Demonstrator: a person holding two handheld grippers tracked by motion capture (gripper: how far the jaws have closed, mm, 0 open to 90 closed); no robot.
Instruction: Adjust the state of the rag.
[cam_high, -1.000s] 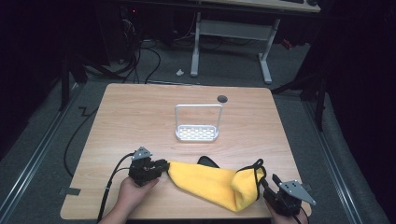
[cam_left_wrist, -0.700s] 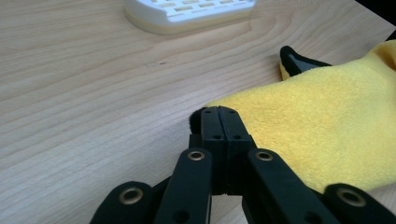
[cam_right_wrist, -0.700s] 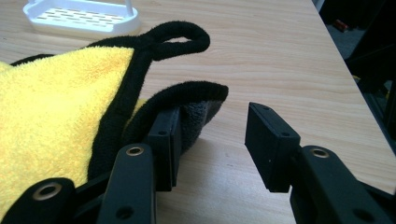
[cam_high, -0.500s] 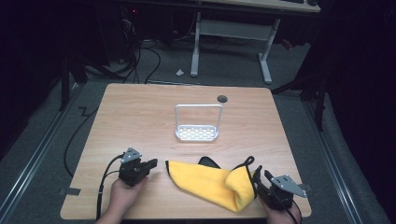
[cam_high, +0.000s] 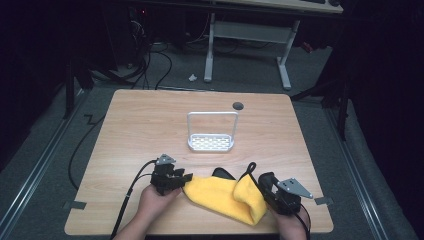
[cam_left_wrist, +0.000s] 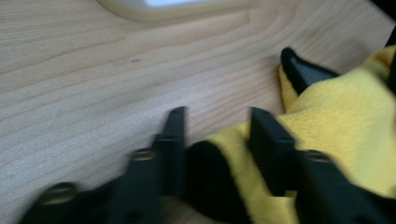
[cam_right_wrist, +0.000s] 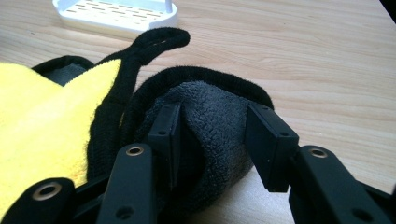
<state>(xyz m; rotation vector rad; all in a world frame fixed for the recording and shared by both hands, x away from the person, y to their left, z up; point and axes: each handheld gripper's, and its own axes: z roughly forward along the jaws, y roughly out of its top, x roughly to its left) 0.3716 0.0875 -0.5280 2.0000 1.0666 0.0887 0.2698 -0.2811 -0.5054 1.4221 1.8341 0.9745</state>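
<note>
Left hand-held gripper (cam_high: 186, 178) in the high view has come back to the yellow cloth (cam_high: 220, 196) after leaving it, so I judge a new grasp is starting; the right hand-held gripper (cam_high: 264, 186) holds the cloth's folded right end near the tabletop (cam_high: 140, 125) front edge. Left gripper view: the jaws have just been opening, the cloth (cam_left_wrist: 336, 121) corner between them, not pressed. Right gripper view: the jaws are clamped on the dark fold (cam_right_wrist: 210, 121)
</note>
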